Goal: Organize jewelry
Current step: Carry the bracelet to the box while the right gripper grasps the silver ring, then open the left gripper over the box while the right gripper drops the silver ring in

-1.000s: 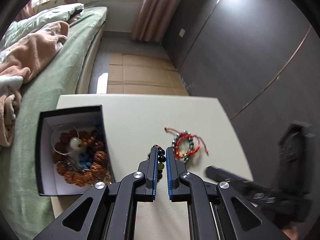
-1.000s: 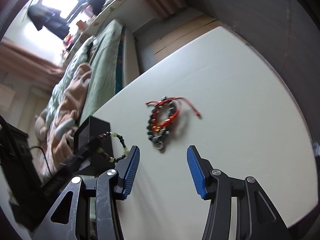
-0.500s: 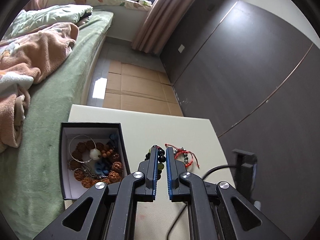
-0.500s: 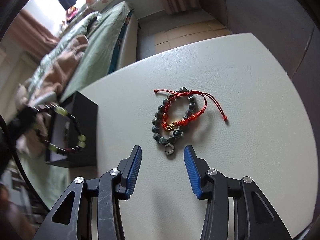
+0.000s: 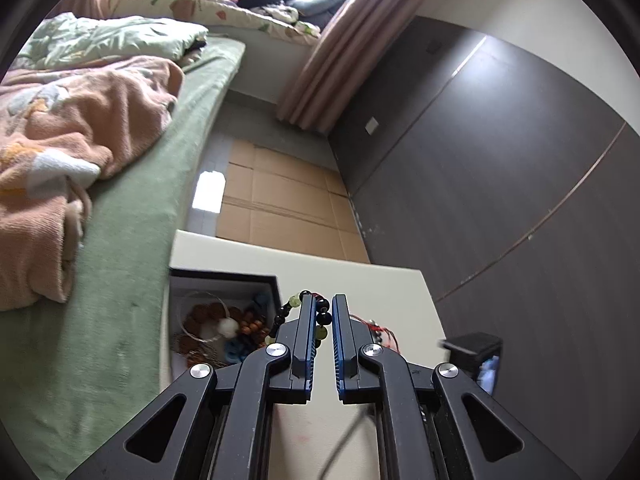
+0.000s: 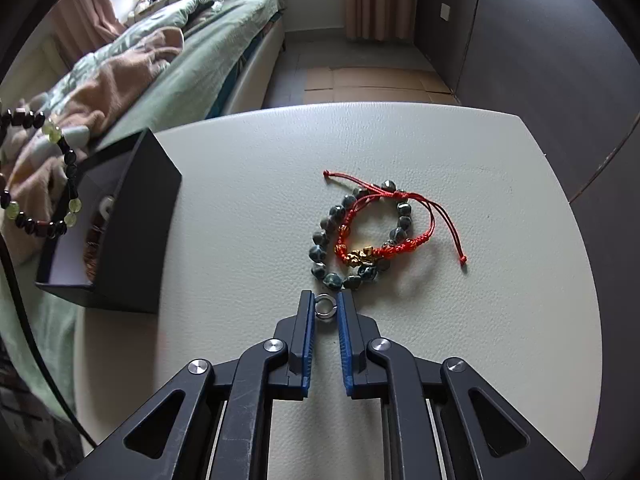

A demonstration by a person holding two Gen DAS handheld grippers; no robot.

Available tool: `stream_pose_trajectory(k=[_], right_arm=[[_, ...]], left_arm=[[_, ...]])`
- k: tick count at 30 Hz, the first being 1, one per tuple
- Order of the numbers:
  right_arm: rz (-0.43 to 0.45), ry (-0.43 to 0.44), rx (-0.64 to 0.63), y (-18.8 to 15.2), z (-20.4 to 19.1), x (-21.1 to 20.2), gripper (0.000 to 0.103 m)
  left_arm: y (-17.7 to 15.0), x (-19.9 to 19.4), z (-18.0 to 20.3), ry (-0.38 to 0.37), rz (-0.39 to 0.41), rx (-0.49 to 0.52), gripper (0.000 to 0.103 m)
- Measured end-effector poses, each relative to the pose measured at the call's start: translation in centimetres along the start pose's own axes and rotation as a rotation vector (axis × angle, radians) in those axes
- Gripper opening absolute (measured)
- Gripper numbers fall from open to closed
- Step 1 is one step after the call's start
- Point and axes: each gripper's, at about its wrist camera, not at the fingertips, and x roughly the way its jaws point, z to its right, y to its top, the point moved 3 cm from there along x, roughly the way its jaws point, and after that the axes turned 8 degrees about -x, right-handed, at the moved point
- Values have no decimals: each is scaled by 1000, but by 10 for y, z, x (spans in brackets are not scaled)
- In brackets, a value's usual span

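Note:
My left gripper (image 5: 322, 316) is shut on a black-and-green bead bracelet (image 5: 322, 317) and holds it high above the table, beside the open black jewelry box (image 5: 224, 276). The bracelet also hangs at the left edge of the right wrist view (image 6: 60, 184), over the box (image 6: 132, 216). My right gripper (image 6: 325, 309) is shut on a small silver ring (image 6: 325, 309) lying on the white table (image 6: 460, 160). Just beyond it lie a dark green bead bracelet (image 6: 328, 236) and a red cord bracelet (image 6: 384, 240) with a gold charm.
The box holds several brown bead strings, a blue piece and a thin bangle (image 5: 216, 324). A bed with green sheet and peach blanket (image 5: 80, 140) runs along the table's left side. A dark wall (image 5: 500, 180) is to the right. A black cable (image 6: 24, 320) hangs at left.
My left gripper has risen with the bead bracelet and shifted toward the box. My right gripper has moved forward and closed from wide open onto the silver ring.

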Motion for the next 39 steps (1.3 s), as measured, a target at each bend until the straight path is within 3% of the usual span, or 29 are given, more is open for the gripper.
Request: stream_pose_trajectory(k=[9, 10, 11, 13, 14, 21, 35, 37, 38, 39], right_arm=[[139, 124, 56, 13, 0, -43, 12], [157, 144, 60, 15, -2, -47, 12], [172, 162, 62, 17, -3, -51, 12], [210, 200, 65, 22, -8, -59, 12], [229, 225, 69, 24, -11, -63, 12], [306, 372, 88, 38, -38, -74, 12], [320, 556, 91, 51, -94, -60, 14], [270, 573, 95, 53, -98, -48, 32], [256, 573, 109, 53, -97, -44, 46], [255, 567, 131, 52, -92, -41, 50]], left_arm=[[15, 2, -32, 46, 8, -109, 11], [16, 3, -35, 41, -2, -125, 19], [17, 3, -38, 33, -7, -138, 35], [19, -1, -44, 51, 19, -156, 57], [21, -4, -46, 56, 35, -161, 61], [28, -13, -58, 58, 49, -198, 61], [32, -19, -65, 52, 70, -214, 61], [31, -19, -64, 53, 69, -209, 61], [31, -18, -63, 55, 66, -204, 61], [30, -18, -63, 57, 63, -202, 61]])
